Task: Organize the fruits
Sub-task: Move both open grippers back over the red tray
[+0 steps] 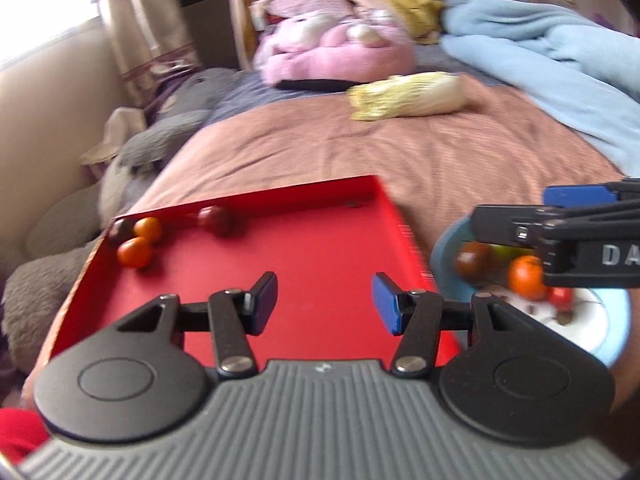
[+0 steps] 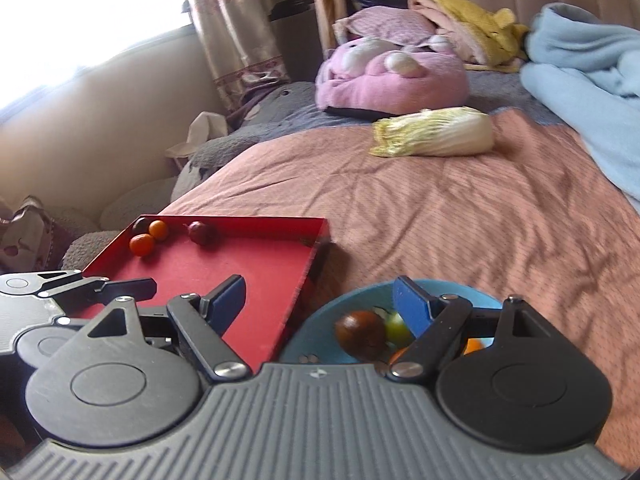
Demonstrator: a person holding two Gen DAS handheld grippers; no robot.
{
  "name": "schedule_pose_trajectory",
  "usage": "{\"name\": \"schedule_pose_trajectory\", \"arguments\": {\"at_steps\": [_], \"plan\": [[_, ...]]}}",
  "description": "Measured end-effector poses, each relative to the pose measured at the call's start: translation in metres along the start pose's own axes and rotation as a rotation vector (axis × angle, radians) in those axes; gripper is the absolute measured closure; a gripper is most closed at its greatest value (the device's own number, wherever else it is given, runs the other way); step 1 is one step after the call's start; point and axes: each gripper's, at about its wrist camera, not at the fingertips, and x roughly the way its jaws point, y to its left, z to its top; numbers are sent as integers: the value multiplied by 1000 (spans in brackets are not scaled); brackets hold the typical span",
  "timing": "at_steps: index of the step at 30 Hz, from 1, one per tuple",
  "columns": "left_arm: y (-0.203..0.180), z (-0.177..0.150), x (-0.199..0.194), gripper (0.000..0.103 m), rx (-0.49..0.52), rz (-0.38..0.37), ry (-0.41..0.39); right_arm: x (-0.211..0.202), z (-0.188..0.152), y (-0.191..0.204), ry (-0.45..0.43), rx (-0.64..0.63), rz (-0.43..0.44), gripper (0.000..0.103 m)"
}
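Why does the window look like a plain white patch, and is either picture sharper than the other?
In both views the window is overexposed, blown out to white by daylight. The left wrist view is softer: the pink plush and blue bowl smear with motion blur. The right wrist view shows the cabbage more crisply. Fisheye bends straight edges in both.

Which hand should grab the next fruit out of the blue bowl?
Probably the right. The right gripper is open and already over the bowl, close to the dark fruit. The left gripper, also open and empty, is over the red tray instead.
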Motion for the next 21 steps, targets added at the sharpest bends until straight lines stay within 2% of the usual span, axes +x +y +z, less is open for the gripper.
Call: {"name": "schedule_pose_trajectory", "arguments": {"at_steps": [3,8,11,14,21], "plan": [[23,3,11,48,-60,98,24,18,15,24,16,-60,37,20],[70,12,22,48,-177,216,52,52,37,63,48,-135,100,30],[101,18,30,48,-218,251,75,79,44,81,74,-144,115,37],[129,26,42,48,-250,238,104,107,46,99,107,-160,122,42],[165,38,76,48,-208,92,182,170,45,140,180,-222,140,46]]}}
